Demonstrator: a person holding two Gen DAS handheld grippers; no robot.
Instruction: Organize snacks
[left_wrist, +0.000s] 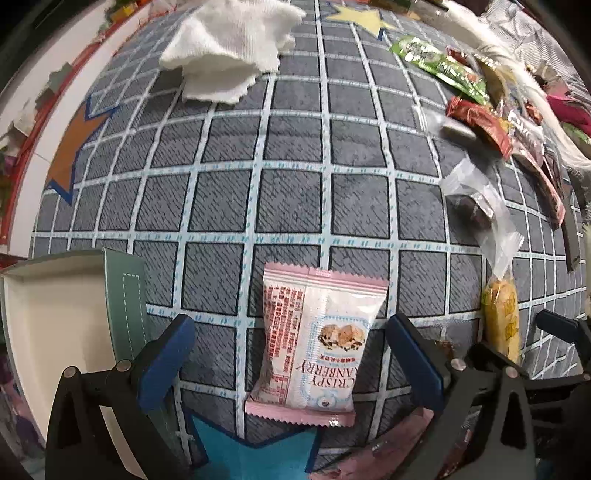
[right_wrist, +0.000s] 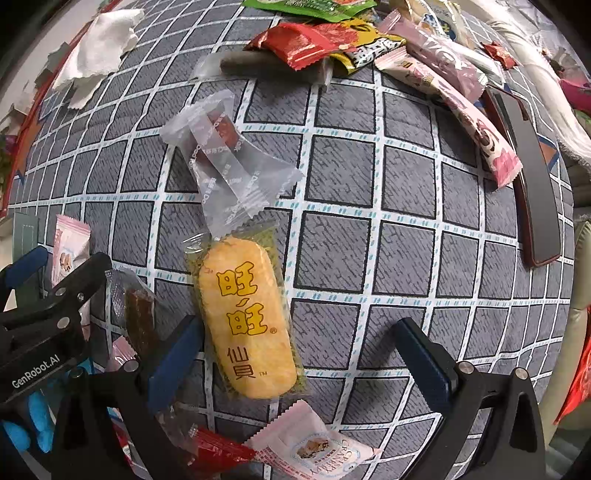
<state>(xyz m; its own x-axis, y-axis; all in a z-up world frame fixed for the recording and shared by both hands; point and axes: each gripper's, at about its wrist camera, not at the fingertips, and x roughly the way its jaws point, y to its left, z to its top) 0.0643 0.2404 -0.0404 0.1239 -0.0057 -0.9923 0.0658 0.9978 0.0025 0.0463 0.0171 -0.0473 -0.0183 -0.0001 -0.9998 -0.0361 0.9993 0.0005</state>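
A pink-and-white Crispy Cranberry packet (left_wrist: 314, 343) lies flat on the grey checked cloth (left_wrist: 258, 155), between the spread blue fingers of my open left gripper (left_wrist: 291, 365). A yellow rice cracker packet (right_wrist: 247, 317) lies between the fingers of my open right gripper (right_wrist: 295, 365), close to the left finger; it also shows in the left wrist view (left_wrist: 502, 317). A clear wrapper with a dark snack (right_wrist: 225, 155) lies just beyond it. A second cranberry packet (right_wrist: 314, 446) lies under the right gripper. The left gripper's body (right_wrist: 40, 325) shows at the left.
An open white box with a green wall (left_wrist: 125, 295) stands left of the left gripper. A pile of mixed snack packets (right_wrist: 369, 44) lies at the far right. A white cloth (left_wrist: 229, 51) lies at the far side. A dark curved object (right_wrist: 532, 173) lies at the right.
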